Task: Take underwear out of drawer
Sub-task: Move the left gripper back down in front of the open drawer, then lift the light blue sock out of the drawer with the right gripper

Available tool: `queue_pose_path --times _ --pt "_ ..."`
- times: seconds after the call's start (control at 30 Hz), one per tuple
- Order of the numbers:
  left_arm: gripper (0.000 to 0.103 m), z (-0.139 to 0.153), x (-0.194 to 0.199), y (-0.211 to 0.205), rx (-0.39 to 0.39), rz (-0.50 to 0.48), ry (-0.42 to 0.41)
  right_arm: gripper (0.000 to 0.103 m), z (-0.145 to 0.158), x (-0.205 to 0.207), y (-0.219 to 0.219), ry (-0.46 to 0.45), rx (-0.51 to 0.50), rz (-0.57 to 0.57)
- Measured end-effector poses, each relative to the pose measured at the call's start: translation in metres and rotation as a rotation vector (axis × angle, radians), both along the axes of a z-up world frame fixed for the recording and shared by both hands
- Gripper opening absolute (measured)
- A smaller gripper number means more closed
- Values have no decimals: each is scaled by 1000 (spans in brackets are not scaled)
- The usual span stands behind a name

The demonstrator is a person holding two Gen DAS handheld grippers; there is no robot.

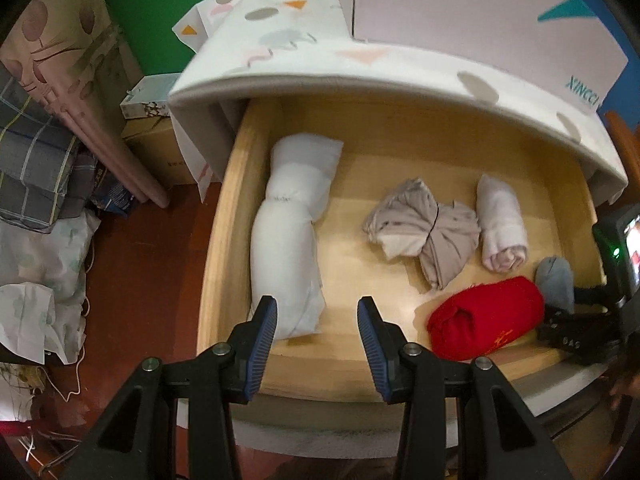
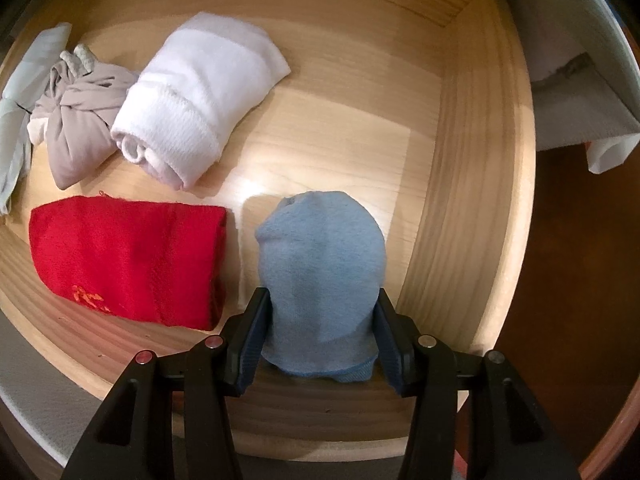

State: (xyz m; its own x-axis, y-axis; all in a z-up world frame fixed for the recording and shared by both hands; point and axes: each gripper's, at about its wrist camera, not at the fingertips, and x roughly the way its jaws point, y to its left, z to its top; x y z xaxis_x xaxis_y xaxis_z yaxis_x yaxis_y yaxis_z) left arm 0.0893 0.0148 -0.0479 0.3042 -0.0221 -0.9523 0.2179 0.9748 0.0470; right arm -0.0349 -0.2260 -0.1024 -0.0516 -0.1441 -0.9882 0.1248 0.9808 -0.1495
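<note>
Over the open pale wooden drawer, the left gripper tilts steeply downward with its blue-padded jaws parted on nothing, just beside the near end of a long white rolled cloth bundle. Farther right, past a flat red folded knit piece, the right gripper points straight down, clenched on a light blue rolled fabric piece near the drawer's right wall.

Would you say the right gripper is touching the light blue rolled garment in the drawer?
Touching. In the right wrist view, the right gripper has a finger pad pressed against each side of the light blue rolled garment, with no gap visible.
</note>
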Motion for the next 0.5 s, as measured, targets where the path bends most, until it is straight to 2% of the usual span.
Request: queue_pose_path --times 0.2,0.5 --pt "43 -15 -2 4 -33 39 35 47 -1 3 7 2 -4 -1" --pt "43 -15 -1 20 -62 125 20 44 6 -6 11 -18 -13 4"
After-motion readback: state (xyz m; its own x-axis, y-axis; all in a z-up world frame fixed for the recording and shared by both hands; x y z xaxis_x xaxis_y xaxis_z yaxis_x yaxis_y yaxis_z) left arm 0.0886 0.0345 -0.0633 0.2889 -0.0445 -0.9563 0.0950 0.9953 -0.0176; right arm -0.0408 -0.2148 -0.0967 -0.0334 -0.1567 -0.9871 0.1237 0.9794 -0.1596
